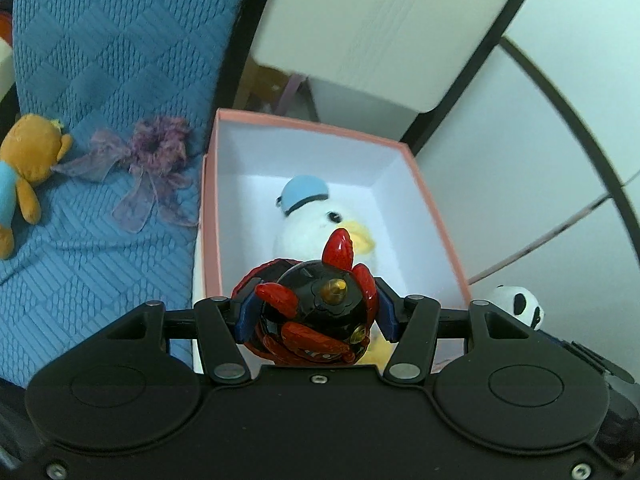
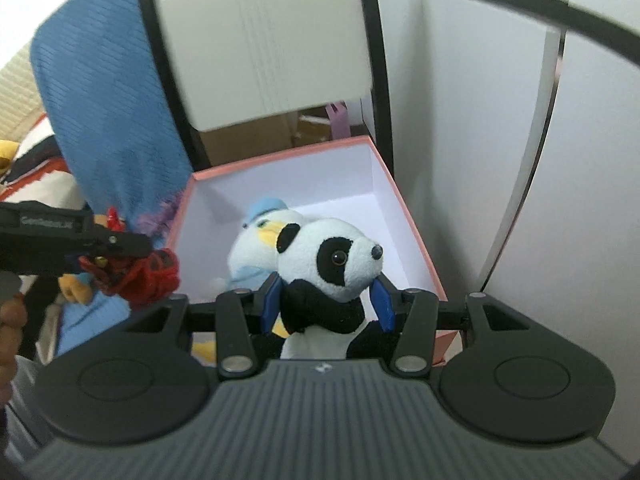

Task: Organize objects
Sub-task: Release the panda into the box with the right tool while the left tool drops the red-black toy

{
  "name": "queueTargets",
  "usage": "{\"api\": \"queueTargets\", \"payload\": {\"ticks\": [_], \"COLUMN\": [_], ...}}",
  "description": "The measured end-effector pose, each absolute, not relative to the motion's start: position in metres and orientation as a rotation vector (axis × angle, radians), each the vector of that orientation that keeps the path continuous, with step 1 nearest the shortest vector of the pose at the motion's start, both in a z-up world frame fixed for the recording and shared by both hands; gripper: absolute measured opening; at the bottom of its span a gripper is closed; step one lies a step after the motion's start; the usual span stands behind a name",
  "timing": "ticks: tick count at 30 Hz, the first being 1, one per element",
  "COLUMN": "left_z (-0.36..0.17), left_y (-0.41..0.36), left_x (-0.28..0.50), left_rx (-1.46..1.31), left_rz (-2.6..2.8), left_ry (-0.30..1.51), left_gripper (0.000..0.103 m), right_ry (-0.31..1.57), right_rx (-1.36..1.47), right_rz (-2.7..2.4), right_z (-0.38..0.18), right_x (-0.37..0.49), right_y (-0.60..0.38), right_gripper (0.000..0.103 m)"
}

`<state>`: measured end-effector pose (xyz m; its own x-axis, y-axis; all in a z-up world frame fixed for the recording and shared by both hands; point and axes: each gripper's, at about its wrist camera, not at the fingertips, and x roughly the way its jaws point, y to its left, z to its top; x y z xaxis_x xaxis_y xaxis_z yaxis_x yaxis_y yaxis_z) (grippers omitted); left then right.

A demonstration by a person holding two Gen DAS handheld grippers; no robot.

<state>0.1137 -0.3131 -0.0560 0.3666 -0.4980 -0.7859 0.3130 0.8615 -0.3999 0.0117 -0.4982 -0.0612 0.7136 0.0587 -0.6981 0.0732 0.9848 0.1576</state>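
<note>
- The left gripper is clenching its jaws on a glossy red-and-black plastic ball toy with pointed red fins and an amber stud, above the near rim of an open pink cardboard box with a white lining.
- The right gripper is gripping a black-and-white plush panda by the body, its head sticking out over the box.
- A white plush duck in a pale blue cap is lying inside the box.
- An orange plush bear and a purple frilly scrunchie are resting on the blue quilted cover beside the box.
</note>
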Motion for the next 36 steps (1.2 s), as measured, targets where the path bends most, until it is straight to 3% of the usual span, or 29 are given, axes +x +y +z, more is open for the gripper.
{"api": "queueTargets", "payload": {"ticks": [12,24,27,36], "left_z": [-0.113,-0.121,-0.12,-0.085], "left_y": [-0.334,-0.334,-0.332,-0.315], "left_x": [0.15,0.167,0.168,0.15], "left_rx": [-0.152,-0.122,-0.145,-0.143], "left_rz": [-0.451,-0.418,-0.428,-0.457], "left_ry": [1.167,1.182,1.2,1.137], "left_gripper": [0.054,0.053,0.058,0.072], "right_ry": [0.869,0.971,0.972,0.891], "right_rx": [0.125,0.129,0.145,0.186], "right_rz": [-0.003,-0.005,-0.021,-0.02], "right_z": [-0.111,-0.151,-0.146,-0.102], "right_x": [0.068,0.098,0.097,0.069], "right_y": [-0.509,-0.519,-0.521,-0.517], "right_gripper": [0.051,0.05,0.055,0.055]}}
